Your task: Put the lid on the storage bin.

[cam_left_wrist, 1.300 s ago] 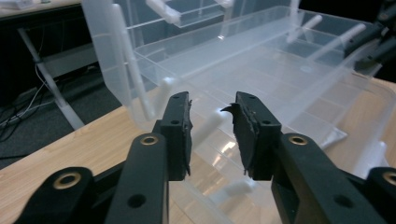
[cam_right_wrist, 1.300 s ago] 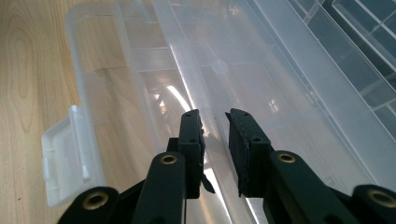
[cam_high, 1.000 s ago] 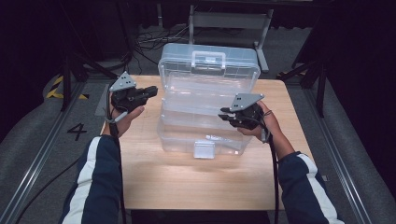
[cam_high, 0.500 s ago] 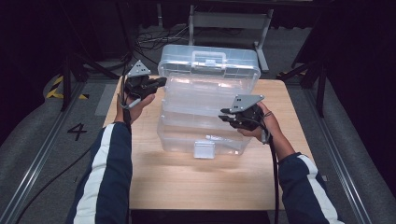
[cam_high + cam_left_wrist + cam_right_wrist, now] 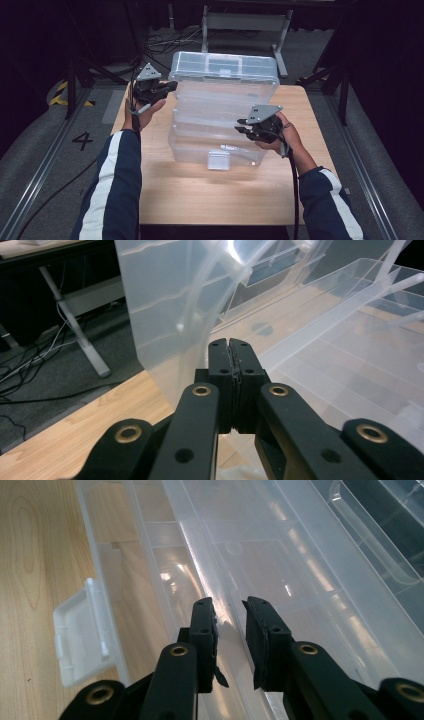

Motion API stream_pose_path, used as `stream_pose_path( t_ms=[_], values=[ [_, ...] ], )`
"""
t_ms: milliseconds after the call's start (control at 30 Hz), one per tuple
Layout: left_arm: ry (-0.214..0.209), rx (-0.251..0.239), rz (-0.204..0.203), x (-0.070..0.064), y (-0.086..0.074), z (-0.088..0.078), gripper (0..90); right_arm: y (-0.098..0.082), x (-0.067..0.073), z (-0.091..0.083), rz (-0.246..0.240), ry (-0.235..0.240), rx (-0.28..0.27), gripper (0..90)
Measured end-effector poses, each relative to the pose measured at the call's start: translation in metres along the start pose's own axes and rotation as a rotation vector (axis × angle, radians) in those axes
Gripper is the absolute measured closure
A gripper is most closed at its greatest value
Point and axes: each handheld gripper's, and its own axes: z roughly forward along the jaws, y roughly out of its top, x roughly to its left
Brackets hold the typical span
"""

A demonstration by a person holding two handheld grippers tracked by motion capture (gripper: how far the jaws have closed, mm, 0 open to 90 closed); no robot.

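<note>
**Open organiser case: left jaws together at the lid, right jaws parted over a rim**

While the clear plastic organiser case sits open near the middle of the wooden table, I hold one gripper at each side of it. Its lid stands raised at the far side, and the white latch tab hangs at the near front edge.

Left gripper: the jaws are pressed together with no gap. In the left gripper view their tips lie against the lid's side wall, and I cannot tell whether any plastic is caught between them.

Right gripper: the jaws stand slightly apart and hold nothing. In the right gripper view they straddle a thin clear rim of the tray, with the latch tab to one side.

Hazards, as I judge them:
- The lid looks thin and flexible. A sideways push from the left gripper may bow it or let it fall forward.
- The case appears light and empty. An uneven pull may slide or tip it on the table.
- Closing the right jaws off-centre may let the smooth rim slip out.
</note>
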Motion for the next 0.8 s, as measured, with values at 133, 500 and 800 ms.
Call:
stream_pose_path(
  t_ms=[133, 500, 800],
  values=[
    [-0.013, -0.008, 0.002, 0.0, 0.0, -0.003, 89.5, -0.001, 0.001, -0.001, 0.0, -0.011, 0.01, 73.8],
    [0.002, 0.008, 0.035, -0.005, 0.002, -0.007, 89.5, -0.018, -0.004, -0.027, 0.043, -0.05, -0.007, 76.7],
    [-0.02, -0.002, 0.043, -0.007, -0.006, -0.011, 89.6, -0.032, -0.004, -0.041, 0.052, -0.089, 0.009, 75.4]
  ],
)
